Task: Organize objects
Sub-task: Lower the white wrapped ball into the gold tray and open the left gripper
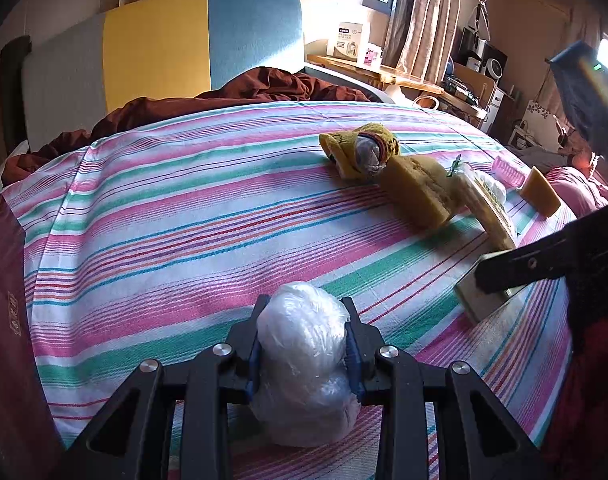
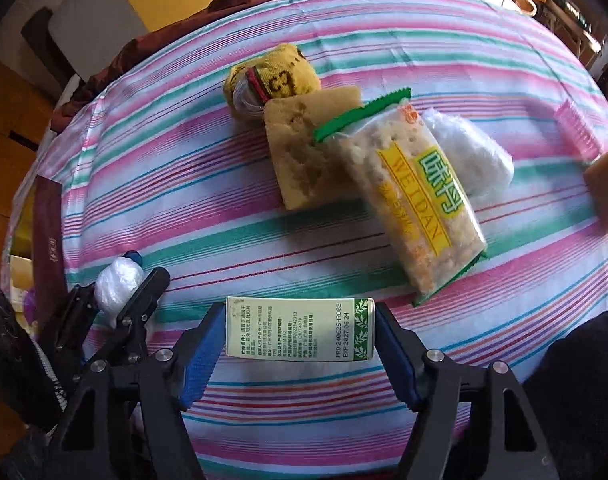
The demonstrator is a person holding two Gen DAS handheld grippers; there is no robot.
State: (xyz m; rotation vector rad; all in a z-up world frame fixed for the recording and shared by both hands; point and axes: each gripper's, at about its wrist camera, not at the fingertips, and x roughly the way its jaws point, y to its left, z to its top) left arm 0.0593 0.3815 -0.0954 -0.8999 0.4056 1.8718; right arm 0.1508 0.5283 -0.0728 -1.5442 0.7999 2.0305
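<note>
My left gripper (image 1: 305, 320) is shut on a white plastic-wrapped bundle (image 1: 304, 360) above the striped bedsheet (image 1: 164, 220); it also shows in the right wrist view (image 2: 116, 284). My right gripper (image 2: 300, 328) is shut on a small green-and-white box (image 2: 300, 330), also seen in the left wrist view (image 1: 483, 296). A row lies across the sheet: a yellow sock roll (image 2: 264, 80), a yellow sponge (image 2: 304, 152), a WEIDAN snack packet (image 2: 415, 200) and a second white bundle (image 2: 467, 152).
A pink comb (image 2: 575, 132) and another sponge piece (image 2: 607, 188) lie at the right edge. A brown blanket (image 1: 244, 88) is bunched by the headboard (image 1: 156, 48). A maroon box (image 2: 48, 248) stands at the bed's left edge.
</note>
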